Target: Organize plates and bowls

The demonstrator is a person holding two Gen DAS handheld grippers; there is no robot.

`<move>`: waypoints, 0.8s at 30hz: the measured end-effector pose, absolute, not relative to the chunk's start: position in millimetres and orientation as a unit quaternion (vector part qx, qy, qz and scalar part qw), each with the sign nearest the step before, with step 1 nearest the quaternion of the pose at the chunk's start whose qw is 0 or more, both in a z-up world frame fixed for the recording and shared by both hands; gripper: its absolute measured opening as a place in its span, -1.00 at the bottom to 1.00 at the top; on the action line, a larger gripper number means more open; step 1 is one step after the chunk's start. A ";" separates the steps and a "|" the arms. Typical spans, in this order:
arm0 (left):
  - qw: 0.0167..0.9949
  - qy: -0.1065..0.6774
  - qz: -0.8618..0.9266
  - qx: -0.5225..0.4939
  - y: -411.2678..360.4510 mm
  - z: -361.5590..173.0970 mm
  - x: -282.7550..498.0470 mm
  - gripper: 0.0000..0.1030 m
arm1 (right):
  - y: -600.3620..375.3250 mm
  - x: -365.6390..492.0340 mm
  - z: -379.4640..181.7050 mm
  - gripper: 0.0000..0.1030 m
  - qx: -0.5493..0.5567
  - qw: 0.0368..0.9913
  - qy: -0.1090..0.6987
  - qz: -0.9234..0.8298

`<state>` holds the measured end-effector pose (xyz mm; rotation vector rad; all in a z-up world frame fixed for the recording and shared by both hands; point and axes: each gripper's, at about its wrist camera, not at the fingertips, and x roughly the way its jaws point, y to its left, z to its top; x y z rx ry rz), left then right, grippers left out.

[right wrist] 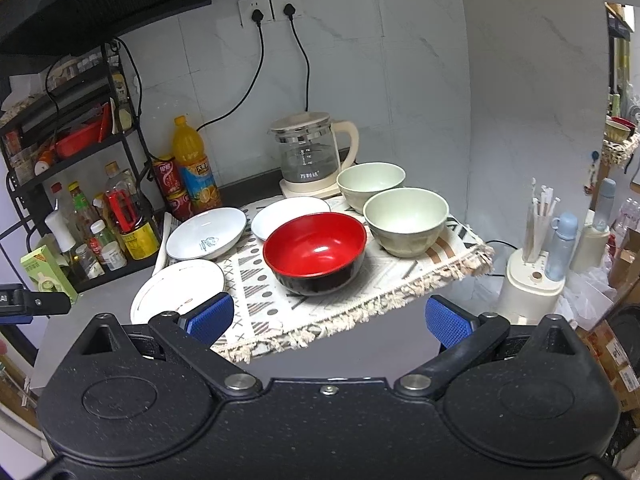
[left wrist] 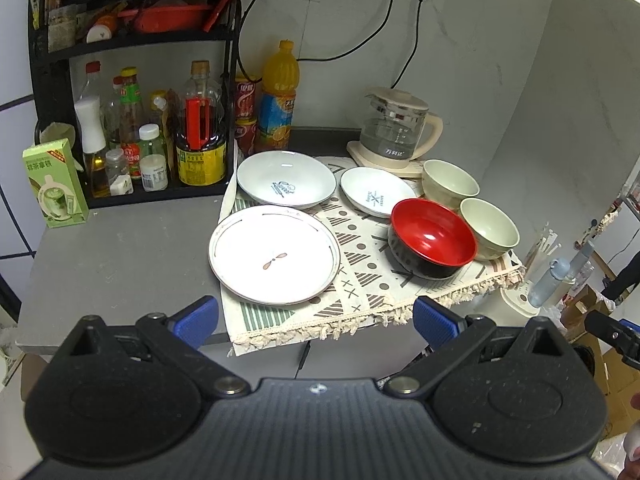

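On a patterned cloth (left wrist: 360, 280) (right wrist: 276, 300) lie a large flat white plate (left wrist: 274, 254) (right wrist: 178, 288), a deep white plate (left wrist: 286, 178) (right wrist: 206, 232) and a small white dish (left wrist: 376, 192) (right wrist: 288, 212). A red-and-black bowl (left wrist: 432, 238) (right wrist: 316, 252) stands beside two pale green bowls (left wrist: 488, 228) (left wrist: 450, 178) (right wrist: 406, 214) (right wrist: 370, 180). My left gripper (left wrist: 316, 322) hangs open in front of the cloth's near edge, holding nothing. My right gripper (right wrist: 330, 318) is open too, short of the red bowl.
A black rack (left wrist: 132, 80) (right wrist: 80, 184) of sauce bottles stands at the left. An orange drink bottle (left wrist: 278, 96) (right wrist: 194, 164) and a glass kettle (left wrist: 394, 128) (right wrist: 310, 156) stand at the back. A green carton (left wrist: 54, 182) sits far left. A white utensil holder (right wrist: 534, 276) lies right, off the counter.
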<state>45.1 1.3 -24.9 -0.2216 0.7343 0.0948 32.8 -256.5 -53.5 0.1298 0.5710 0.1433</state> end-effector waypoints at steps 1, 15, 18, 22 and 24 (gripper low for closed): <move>0.925 0.361 0.048 -0.109 1.8 -26.4 50.1 0.99 | -256.9 37.5 -54.4 1.00 0.063 0.955 0.281 0.071; 0.918 0.375 0.052 -0.116 3.3 -39.0 129.1 0.99 | -264.9 108.6 -65.4 1.00 0.068 0.951 0.294 0.065; 0.916 0.380 0.052 -0.116 0.7 -41.4 148.7 0.98 | -266.8 123.9 -68.0 1.00 0.064 0.953 0.293 0.051; 0.915 0.384 0.045 -0.115 -4.2 -43.6 171.4 0.98 | -269.8 142.4 -70.6 1.00 0.067 0.953 0.294 0.044; 0.914 0.388 0.036 -0.115 -6.7 -45.3 183.3 0.98 | -272.0 150.4 -72.1 1.00 0.071 0.952 0.295 0.035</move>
